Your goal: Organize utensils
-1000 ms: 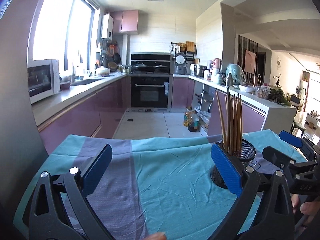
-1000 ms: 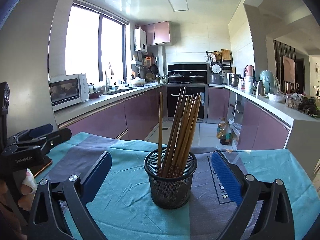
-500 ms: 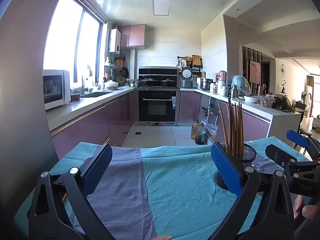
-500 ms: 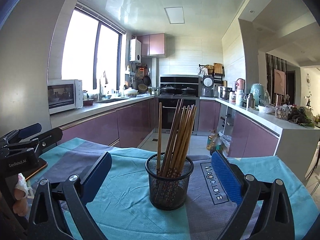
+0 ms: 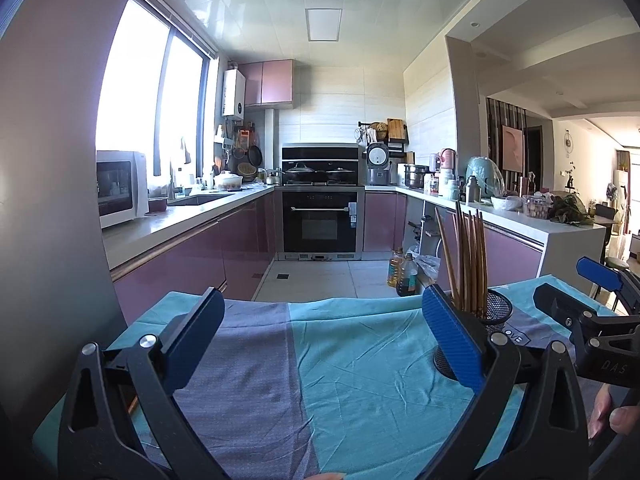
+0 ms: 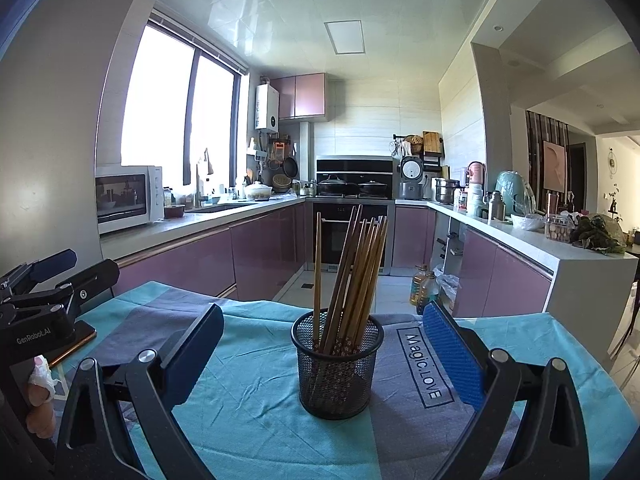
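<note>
Chopsticks (image 6: 352, 276) stand in mesh holder (image 6: 337, 364); both grippers spread wide, empty. Best keep right gripper (image 6: 320, 354) clear of leaning tips.

The tablecloth (image 6: 256, 420) is matt woven cloth, lightly creased, in teal and grey-violet. The holder (image 6: 337, 364) is black wire mesh, the chopsticks (image 6: 352, 280) in it smooth brown wood. The right gripper (image 6: 320, 360) has matt black plastic arms, shiny metal pivot pins and ribbed blue pads (image 6: 452, 356). The cabinet fronts (image 6: 184, 264) are glossy mauve.
</note>
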